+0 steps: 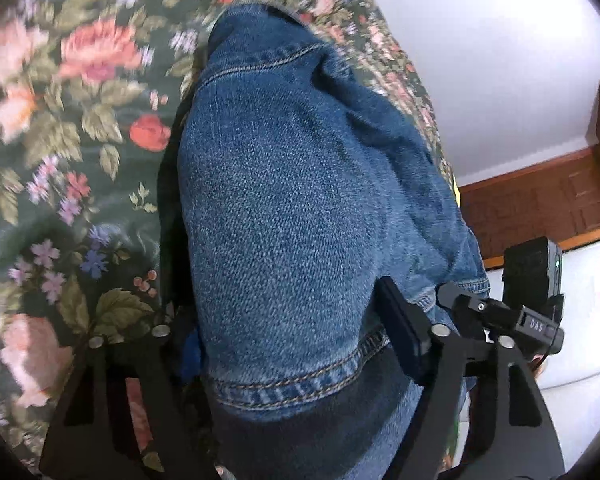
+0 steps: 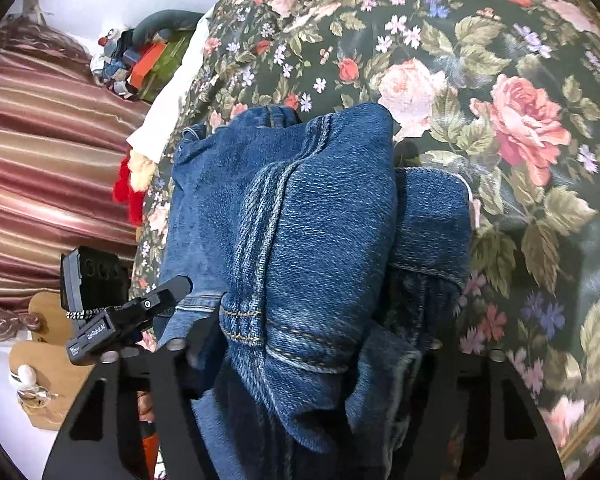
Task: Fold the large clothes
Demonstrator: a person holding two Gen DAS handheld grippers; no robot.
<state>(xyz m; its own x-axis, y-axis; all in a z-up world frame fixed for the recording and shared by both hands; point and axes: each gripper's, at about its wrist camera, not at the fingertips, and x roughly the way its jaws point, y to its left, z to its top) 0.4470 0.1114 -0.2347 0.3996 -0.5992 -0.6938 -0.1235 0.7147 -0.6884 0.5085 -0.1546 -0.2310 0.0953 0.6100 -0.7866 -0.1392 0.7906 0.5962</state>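
Note:
A blue denim garment (image 1: 300, 184) hangs bunched between both grippers over a dark floral bedspread (image 1: 80, 140). My left gripper (image 1: 296, 344) is shut on its stitched hem, which fills the space between the black fingers (image 1: 400, 328). In the right wrist view the same denim garment (image 2: 312, 240) drapes in thick folds over my right gripper (image 2: 308, 344), which is shut on a seamed edge. The other gripper (image 2: 112, 320) shows at the left, close by. The fingertips are mostly hidden by cloth.
The floral bedspread (image 2: 500, 120) covers the bed. A striped pink curtain (image 2: 40, 160) and a pile of small items (image 2: 140, 60) lie left of it. A white wall (image 1: 500, 60) and wooden furniture (image 1: 540, 200) are at the right in the left wrist view.

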